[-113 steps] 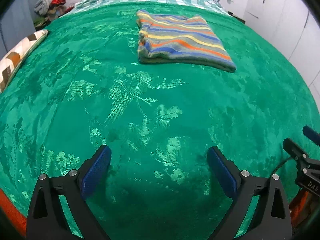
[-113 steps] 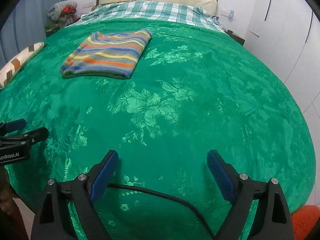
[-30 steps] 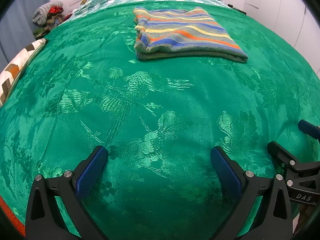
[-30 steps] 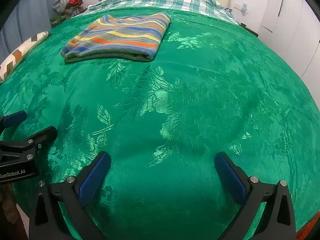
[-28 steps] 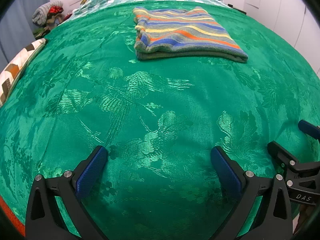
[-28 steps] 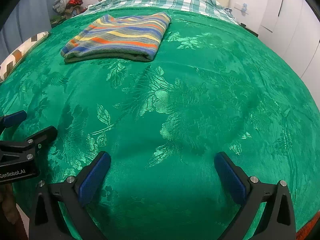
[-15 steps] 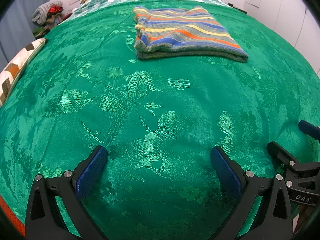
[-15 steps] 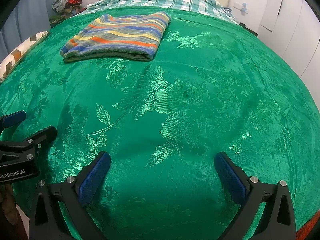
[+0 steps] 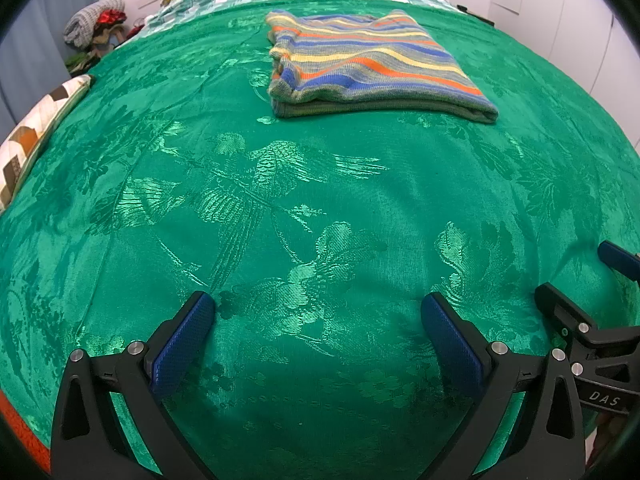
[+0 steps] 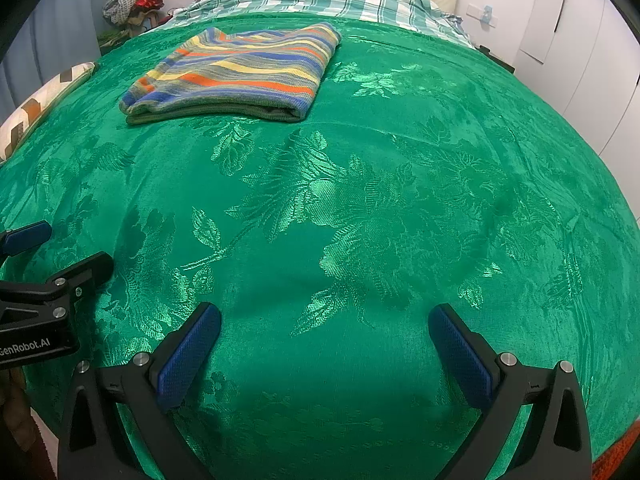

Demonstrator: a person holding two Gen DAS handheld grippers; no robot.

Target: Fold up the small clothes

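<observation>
Keeping both the left gripper [image 9: 318, 322] and right gripper [image 10: 325, 330] spread and empty, leave the folded striped knit garment [image 9: 370, 66] at twelve o'clock on the green brocade bed [image 9: 280, 208] undisturbed.

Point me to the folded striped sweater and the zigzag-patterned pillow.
folded striped sweater [image 9: 368, 64], left wrist view, middle of its top face.
zigzag-patterned pillow [image 9: 38, 132], left wrist view, its top face.

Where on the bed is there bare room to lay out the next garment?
The green bedspread is bare from both grippers up to the folded striped sweater, and rightward too. Only the far-left part holds the sweater, with a patterned cushion at the left edge.
</observation>
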